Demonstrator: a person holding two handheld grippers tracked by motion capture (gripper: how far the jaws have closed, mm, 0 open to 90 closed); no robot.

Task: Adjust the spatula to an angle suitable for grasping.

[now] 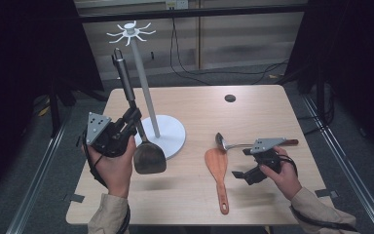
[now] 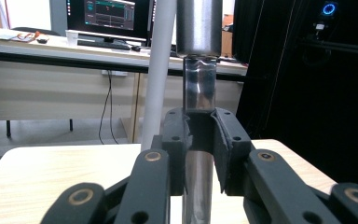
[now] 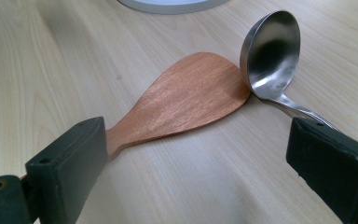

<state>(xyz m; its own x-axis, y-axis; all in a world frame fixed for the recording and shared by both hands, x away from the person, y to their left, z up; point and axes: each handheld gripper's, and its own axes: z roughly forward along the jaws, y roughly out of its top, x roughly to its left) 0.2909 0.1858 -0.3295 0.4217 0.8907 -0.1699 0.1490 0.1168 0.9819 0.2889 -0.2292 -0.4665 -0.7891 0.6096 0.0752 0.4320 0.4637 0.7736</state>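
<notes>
Spatula, held upright beside the white hook stand, its handle clamped in the left gripper: hanging step under way. Next, its end loop must meet a hook. Right gripper hovers with jaws released over the wooden paddle.

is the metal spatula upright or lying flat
Upright: the metal spatula hangs blade-down, handle up, clamped in the left gripper beside the white stand.

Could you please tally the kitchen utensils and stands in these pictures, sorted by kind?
Metal spatula, held upright in the left gripper: 1
Wooden spatula, flat on the table: 1
Metal ladle, lying on the table: 1
White hook stand: 1
Total: 4
</notes>
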